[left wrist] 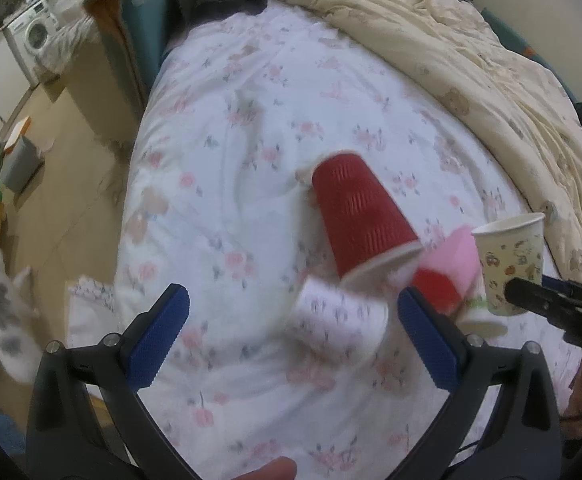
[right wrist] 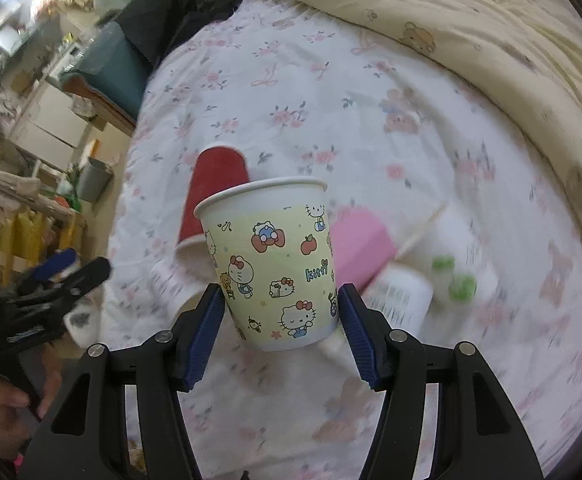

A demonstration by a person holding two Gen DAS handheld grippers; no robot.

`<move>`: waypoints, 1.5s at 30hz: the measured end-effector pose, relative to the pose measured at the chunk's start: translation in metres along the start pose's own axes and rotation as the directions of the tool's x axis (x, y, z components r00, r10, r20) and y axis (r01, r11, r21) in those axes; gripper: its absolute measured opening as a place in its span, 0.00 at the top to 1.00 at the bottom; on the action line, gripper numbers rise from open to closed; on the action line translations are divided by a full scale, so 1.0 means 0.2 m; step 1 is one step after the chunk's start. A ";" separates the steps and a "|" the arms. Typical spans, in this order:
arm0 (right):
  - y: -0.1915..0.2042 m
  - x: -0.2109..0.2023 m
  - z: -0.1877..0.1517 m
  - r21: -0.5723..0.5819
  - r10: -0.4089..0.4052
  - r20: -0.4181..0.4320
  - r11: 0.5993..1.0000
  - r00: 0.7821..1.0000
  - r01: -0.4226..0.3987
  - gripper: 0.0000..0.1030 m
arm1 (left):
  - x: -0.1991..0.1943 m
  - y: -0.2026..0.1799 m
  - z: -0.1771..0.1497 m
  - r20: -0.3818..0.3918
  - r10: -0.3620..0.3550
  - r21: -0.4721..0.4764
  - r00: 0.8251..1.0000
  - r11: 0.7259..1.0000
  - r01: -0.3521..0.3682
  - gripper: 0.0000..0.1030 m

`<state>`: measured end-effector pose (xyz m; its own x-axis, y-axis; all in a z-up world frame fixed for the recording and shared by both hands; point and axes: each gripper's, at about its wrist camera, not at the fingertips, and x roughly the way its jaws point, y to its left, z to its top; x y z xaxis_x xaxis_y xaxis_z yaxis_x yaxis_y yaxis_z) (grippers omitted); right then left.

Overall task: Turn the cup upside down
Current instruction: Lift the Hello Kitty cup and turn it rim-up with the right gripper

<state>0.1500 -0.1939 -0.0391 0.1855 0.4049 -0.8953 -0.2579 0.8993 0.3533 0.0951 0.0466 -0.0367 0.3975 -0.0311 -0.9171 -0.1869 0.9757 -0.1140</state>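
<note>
My right gripper (right wrist: 281,312) is shut on a yellow Hello Kitty paper cup (right wrist: 271,264). It holds the cup upright, mouth up, above the bed. The same cup (left wrist: 511,264) shows at the right of the left wrist view, with the right gripper's black finger (left wrist: 551,300) beside it. My left gripper (left wrist: 293,312) is open and empty above the bed. A white floral cup (left wrist: 339,316) lies on its side between its blue pads (left wrist: 159,336), below them.
A red cup (left wrist: 359,216) stands upside down on the floral bedsheet (left wrist: 251,120); it also shows in the right wrist view (right wrist: 215,196). Pink cup (right wrist: 359,244), white cups (right wrist: 403,296) lie beside it. A cream quilt (left wrist: 471,60) is bunched at the right. The bed edge and floor (left wrist: 71,200) are at the left.
</note>
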 end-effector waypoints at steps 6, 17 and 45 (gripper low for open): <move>0.05 -0.05 -0.25 0.023 0.023 0.010 0.999 1.000 -0.023 0.41 | -0.06 -0.01 -0.21 -0.004 -0.001 0.011 1.000 1.000 0.001 0.00; 0.06 -0.08 -0.56 0.057 0.044 0.034 0.997 0.998 -0.046 0.41 | -0.16 -0.01 -0.46 0.021 0.014 0.034 1.000 0.999 -0.015 0.00; 0.06 0.33 -0.75 0.189 0.096 -0.126 0.979 0.987 -0.071 0.39 | -0.10 0.04 -0.51 0.005 -0.002 -0.078 1.000 0.997 0.002 0.00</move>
<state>0.0170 -0.1816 -0.1340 0.0385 0.4651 -0.8844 -0.0871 0.8833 0.4607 -0.0053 0.0329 -0.0576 0.4021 -0.0317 -0.9150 -0.2558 0.9557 -0.1455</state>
